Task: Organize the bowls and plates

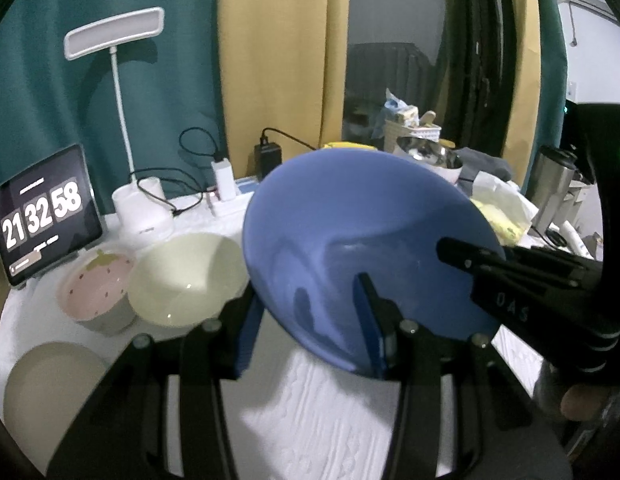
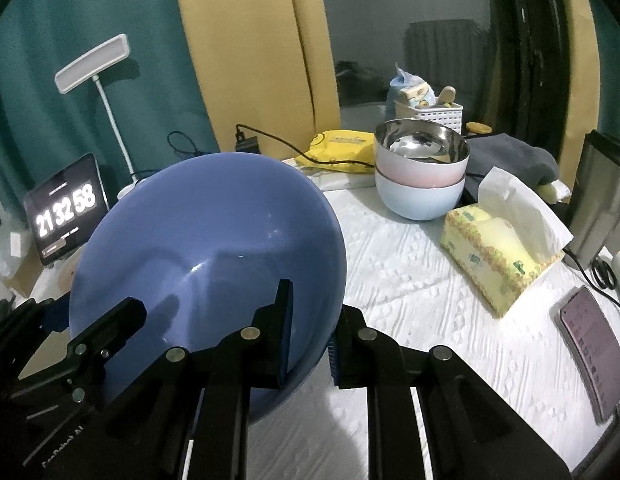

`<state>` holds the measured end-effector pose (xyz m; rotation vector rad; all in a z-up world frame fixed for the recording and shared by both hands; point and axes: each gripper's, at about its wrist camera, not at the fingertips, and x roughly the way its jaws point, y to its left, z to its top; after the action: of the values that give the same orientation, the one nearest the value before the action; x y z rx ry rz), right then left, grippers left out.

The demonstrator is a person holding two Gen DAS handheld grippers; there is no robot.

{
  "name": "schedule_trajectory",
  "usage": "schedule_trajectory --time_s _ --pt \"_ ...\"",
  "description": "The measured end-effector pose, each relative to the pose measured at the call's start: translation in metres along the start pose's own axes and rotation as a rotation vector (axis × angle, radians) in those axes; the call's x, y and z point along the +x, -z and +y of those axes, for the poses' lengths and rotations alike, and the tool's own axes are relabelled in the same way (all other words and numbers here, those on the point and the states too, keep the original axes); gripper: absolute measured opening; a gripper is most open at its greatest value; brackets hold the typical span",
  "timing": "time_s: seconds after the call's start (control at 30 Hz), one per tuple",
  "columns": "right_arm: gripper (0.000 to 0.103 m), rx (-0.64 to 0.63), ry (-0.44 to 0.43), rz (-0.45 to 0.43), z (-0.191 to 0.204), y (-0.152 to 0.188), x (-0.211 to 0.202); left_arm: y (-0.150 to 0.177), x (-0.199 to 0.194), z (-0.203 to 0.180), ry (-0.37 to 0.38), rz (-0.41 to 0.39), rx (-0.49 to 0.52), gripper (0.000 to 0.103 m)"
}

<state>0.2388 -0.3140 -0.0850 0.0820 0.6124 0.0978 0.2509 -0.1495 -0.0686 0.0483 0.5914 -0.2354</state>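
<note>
A large blue bowl (image 1: 349, 240) hangs tilted above the white-clothed table (image 1: 329, 412), held from both sides. My left gripper (image 1: 310, 300) is shut on its near-left wall, one pad outside and one inside. My right gripper (image 2: 315, 300) pinches the blue bowl (image 2: 206, 248) at the near-right rim, again with one finger on each side. Each view also shows the other gripper on the bowl's opposite rim. On the table to the left stand a pink strawberry bowl (image 1: 96, 284), a cream bowl (image 1: 186, 276) and a beige dish (image 1: 50, 388). At the back stands a stack of steel-lined bowls (image 2: 421, 176), pink over pale blue.
A tablet clock (image 1: 42, 216) and a white desk lamp (image 1: 140, 208) stand at the back left, with chargers and cables beside them. On the right are a yellow tissue box (image 2: 497, 256), a phone (image 2: 593, 344) and a metal tumbler (image 1: 553, 188). Curtains and a window close off the back.
</note>
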Motion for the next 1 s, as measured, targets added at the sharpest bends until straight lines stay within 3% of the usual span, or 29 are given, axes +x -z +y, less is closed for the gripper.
schedule_trajectory --time_s 0.67,1.0 --pt "0.017 -0.039 -0.016 0.057 0.050 0.033 -0.018 0.038 -0.036 0.037 -0.013 0.021 -0.066 0.046" --pt "0.019 -0.059 -0.027 0.133 0.066 0.051 -0.018 0.058 -0.047 0.049 -0.008 0.064 -0.088 0.046"
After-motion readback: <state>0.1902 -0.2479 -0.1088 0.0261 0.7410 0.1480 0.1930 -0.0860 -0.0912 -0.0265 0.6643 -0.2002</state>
